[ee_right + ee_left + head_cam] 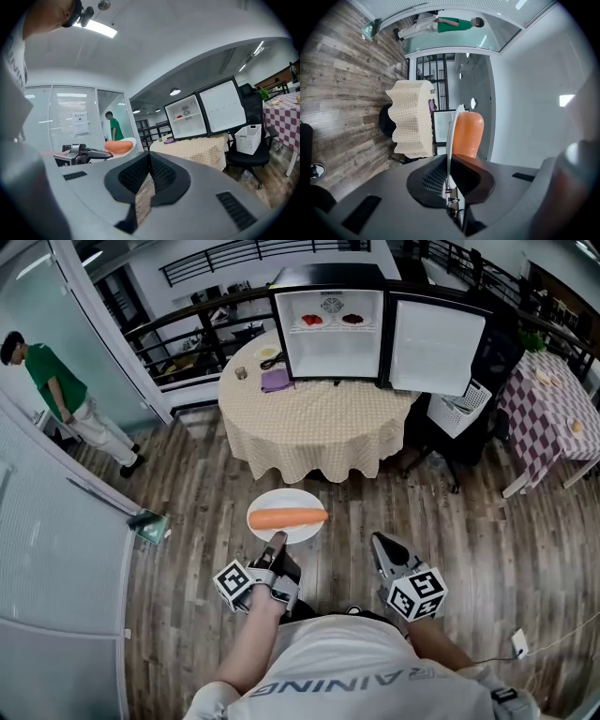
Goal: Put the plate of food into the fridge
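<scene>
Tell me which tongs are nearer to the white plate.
Left. The left tongs grip the plate at its near rim; the right tongs are shut, apart from it, to its right.

Out front of me over the floor (206,521): plate (281,498), near rim in my L tool (277,542), carrot (288,517) lying crosswise on it. R tool (379,542) just right of the plate, not touching. Straight ahead: round surface (319,432) w/ fridge (330,334) on its far side, door (436,346) open to the right, food (312,320) on the upper shelf (330,328) inside. Right of that surface: chair (445,442) + basket (461,409); 2nd surface (544,418) far right. Far left: person (66,395).
</scene>
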`<state>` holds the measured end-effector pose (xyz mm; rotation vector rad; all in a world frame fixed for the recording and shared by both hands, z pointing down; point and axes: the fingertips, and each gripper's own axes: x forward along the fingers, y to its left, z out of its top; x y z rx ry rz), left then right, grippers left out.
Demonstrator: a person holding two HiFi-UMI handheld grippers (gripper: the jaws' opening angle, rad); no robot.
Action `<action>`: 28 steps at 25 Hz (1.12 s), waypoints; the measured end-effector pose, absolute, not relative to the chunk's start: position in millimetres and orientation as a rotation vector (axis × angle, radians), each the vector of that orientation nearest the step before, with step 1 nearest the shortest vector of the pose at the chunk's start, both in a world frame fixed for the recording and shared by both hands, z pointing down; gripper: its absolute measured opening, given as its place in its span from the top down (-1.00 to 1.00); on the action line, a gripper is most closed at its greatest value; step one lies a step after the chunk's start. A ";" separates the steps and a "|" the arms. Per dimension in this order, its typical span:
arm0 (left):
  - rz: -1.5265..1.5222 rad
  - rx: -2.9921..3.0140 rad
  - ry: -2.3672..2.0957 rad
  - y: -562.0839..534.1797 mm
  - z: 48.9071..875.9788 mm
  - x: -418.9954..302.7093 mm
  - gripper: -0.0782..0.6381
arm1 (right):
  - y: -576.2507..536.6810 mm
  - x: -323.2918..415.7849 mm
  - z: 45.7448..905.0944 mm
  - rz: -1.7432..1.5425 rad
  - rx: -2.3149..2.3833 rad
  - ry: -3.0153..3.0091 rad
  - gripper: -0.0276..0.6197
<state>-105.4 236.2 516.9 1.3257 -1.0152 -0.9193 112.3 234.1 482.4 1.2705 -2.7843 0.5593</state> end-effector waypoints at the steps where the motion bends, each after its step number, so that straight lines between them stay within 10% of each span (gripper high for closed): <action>1: -0.918 1.323 -1.015 234.2 517.7 -102.3 0.72 | 231.8 116.2 484.4 0.564 1.271 -2.781 0.85; 28: -0.788 1.346 -0.880 50.2 539.7 -154.7 0.72 | 72.1 41.5 492.8 0.555 1.408 -2.637 0.85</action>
